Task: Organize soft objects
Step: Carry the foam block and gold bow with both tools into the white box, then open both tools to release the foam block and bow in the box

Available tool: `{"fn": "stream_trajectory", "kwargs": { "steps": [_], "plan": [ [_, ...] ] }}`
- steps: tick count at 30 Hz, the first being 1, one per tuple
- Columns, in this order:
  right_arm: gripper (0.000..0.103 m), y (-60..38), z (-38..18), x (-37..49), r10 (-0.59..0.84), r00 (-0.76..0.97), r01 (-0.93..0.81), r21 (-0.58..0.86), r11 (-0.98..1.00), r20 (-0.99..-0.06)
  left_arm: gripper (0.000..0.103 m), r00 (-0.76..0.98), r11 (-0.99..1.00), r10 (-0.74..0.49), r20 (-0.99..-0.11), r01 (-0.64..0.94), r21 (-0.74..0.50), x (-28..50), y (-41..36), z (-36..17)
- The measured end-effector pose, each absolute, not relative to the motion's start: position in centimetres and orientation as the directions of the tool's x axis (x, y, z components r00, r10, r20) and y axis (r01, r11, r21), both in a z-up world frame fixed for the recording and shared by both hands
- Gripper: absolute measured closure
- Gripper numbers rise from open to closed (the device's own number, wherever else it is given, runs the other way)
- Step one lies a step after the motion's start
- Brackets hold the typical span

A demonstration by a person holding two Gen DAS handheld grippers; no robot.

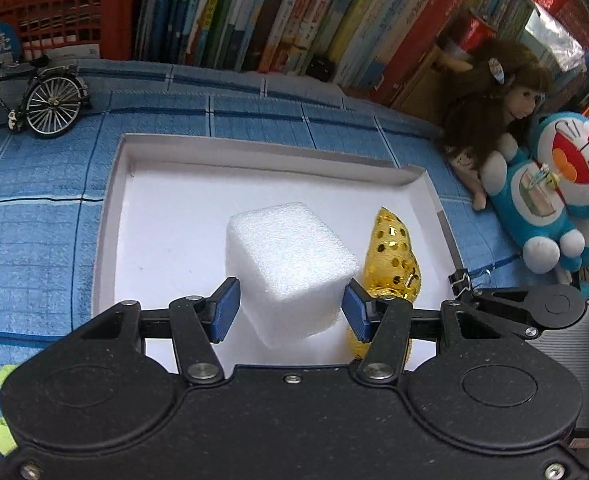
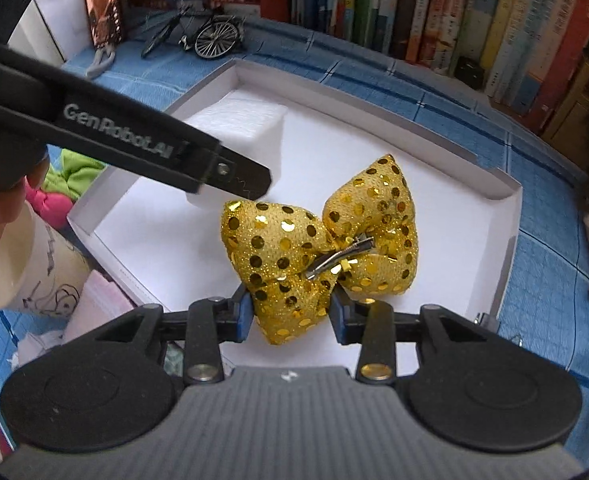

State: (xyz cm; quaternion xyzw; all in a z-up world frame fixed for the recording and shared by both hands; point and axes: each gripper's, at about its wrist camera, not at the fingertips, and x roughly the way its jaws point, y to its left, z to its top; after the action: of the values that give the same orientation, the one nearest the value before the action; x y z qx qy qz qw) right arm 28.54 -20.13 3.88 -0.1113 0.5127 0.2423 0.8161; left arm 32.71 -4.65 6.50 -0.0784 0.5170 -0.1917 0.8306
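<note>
1. The white foam cube point(image 1: 290, 268) sits between the blue pads point(image 1: 225, 310) of the left gripper point(image 1: 290, 312), over the white floor of the shallow white cardboard tray point(image 1: 122, 176). There is a small gap at each pad, so I cannot tell if the cube is squeezed or let go.
2. The shiny gold bow with round sequins and a metal clip point(image 2: 318, 248) is in the same tray, just beside the cube. One puffy lobe of the bow is between the blue pads point(image 2: 245, 318) of the right gripper point(image 2: 292, 316). The pads touch the lobe on both sides, so it is pinched.
3. Both grippers point down into the tray. In the right wrist view, one black finger of the left gripper crosses in front of the cube.
4. The tray lies on a blue checked cloth point(image 1: 34, 208).
5. Around it are a small black toy bicycle point(image 1: 34, 100), a doll with brown hair point(image 1: 494, 108), a blue and white cat plush point(image 1: 562, 192), a row of books point(image 1: 294, 12) and a white paper cup point(image 2: 30, 264).
</note>
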Motion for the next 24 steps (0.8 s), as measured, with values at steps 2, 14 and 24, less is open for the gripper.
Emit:
{"fn": "stream_trajectory", "kwargs": {
  "steps": [2, 14, 24],
  "plan": [
    [0.057, -20.0, 3.7, 28.6, 0.272, 0.352, -0.51, 0.06, 0.858, -0.895, 0.05, 0.388, 0.916, -0.392, -0.834, 0.243, -0.318, 32.7, -5.0, 6.3],
    [0.05, -20.1, 2.9, 29.4, 0.257, 0.333, -0.505, 0.058, 0.861, -0.907, 0.049, 0.371, 0.922, -0.374, -0.85, 0.251, -0.296, 33.3, -5.6, 5.4],
    [0.031, -21.0, 3.0, 29.6, 0.275, 0.349, -0.462, 0.09, 0.882, -0.896, 0.024, 0.386, 0.921, -0.386, -0.838, 0.203, -0.331, 33.1, -4.5, 6.4]
  ]
}}
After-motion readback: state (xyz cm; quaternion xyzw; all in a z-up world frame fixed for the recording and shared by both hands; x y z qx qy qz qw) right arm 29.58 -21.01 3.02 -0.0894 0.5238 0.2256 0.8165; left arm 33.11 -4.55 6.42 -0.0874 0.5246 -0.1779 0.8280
